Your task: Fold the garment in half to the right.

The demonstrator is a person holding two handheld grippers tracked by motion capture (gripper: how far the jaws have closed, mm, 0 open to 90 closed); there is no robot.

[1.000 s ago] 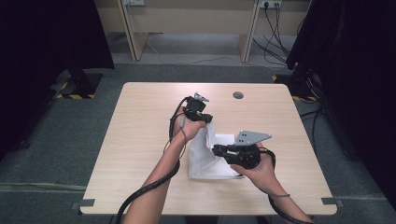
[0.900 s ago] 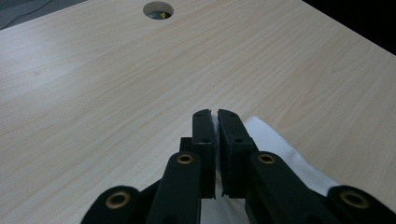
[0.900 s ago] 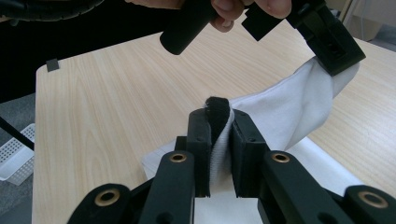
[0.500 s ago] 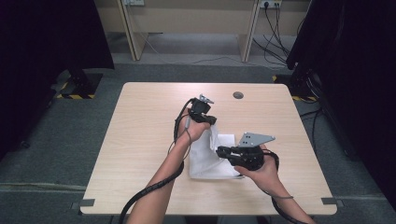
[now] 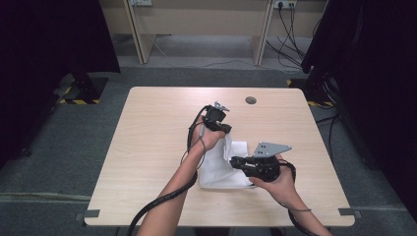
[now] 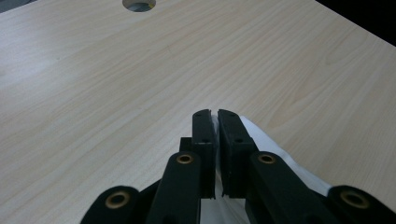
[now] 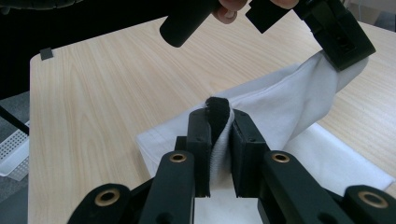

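Observation:
A white cloth [image 5: 219, 169] lies on the wooden table [image 5: 147, 147], with one part pulled up off it. My left gripper [image 5: 226, 130] is shut on a raised corner of the cloth; in the left gripper view a thin white sliver sits between its closed jaws [image 6: 215, 114] and the cloth [image 6: 285, 156] trails off below right. Nearer the front edge, my right gripper [image 5: 233, 161] is shut on a fold of the cloth. In the right gripper view that fold [image 7: 219, 140] is pinched between the jaws, and the cloth [image 7: 299, 98] stretches up to the left gripper [image 7: 345, 49].
A round cable hole [image 5: 251, 100] is set in the table's far side, also seen as a hole [image 6: 138, 3] in the left gripper view. Bare wood lies to the left of the cloth. Cables and dark stands crowd the floor beyond the table.
Both hands have drifted slightly to the right with the cloth. Both grips are unchanged.

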